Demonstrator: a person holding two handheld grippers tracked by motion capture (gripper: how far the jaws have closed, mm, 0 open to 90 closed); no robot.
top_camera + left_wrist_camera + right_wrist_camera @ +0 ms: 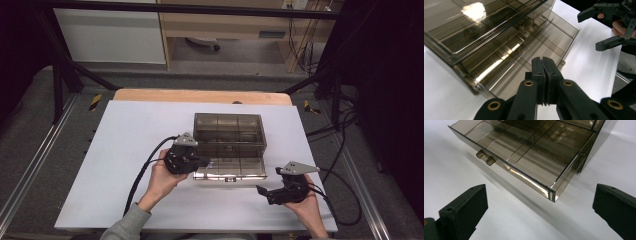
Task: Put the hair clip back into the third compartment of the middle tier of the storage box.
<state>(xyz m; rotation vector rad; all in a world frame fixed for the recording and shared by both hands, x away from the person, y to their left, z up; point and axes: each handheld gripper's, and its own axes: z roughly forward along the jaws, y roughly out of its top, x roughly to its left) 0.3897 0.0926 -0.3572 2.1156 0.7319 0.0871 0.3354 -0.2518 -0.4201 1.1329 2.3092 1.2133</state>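
High view: a smoky clear plastic organizer box (228, 135) w/ divided compartments sits mid tabletop (125, 130), its lower drawer (235, 169) pulled out toward the person. Left gripper (204, 161) is at the drawer's left front corner, jaws clenched together w/ nothing between them; whether it touches the plastic can't be told. In the left gripper view the shut jaws point across the open drawer (544, 42). Right gripper (261, 191) rests near the drawer's right front corner, apart from it, jaws spread wide & empty. Right gripper view: drawer corner (551, 191) lies ahead between the jaws, two small tabs (485, 157) on its front.
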